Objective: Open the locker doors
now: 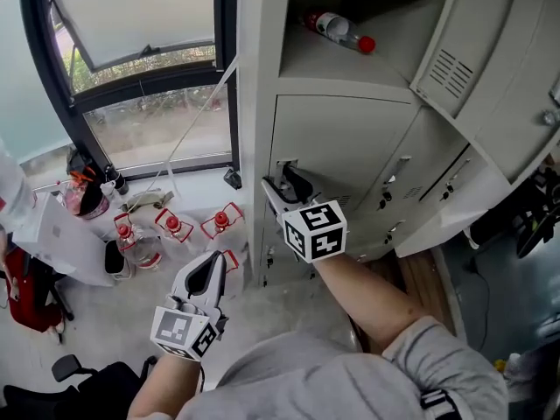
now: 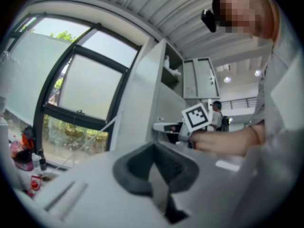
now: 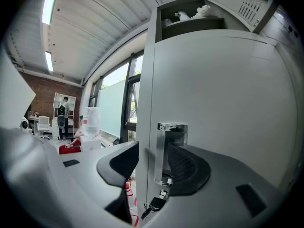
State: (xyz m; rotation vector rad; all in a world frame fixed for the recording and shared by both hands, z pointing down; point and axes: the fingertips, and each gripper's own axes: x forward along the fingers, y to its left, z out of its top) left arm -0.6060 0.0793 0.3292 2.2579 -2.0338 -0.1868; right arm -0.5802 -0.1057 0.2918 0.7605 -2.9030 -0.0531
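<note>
A grey metal locker [image 1: 341, 147] stands ahead with its middle left door closed. That door's chrome handle [image 1: 286, 163] [image 3: 167, 146] sits between the jaws of my right gripper [image 1: 284, 183] [image 3: 152, 158]. The jaws are open: the right pad [image 3: 186, 167] is close beside the handle and the left finger [image 3: 121, 163] stands apart from it. A key [image 3: 154, 204] hangs in the lock below the handle. My left gripper [image 1: 213, 262] [image 2: 153, 148] hangs low to the left of the locker, shut and holding nothing. The compartment above is open, with a bottle [image 1: 341, 31] lying in it.
Other locker doors [image 1: 455, 59] at the right stand swung open toward me. Several red-capped water bottles [image 1: 171, 228] stand on the floor below the window [image 1: 149, 103]. A red bag [image 1: 26, 289] and a black chair base [image 1: 74, 370] are at the lower left.
</note>
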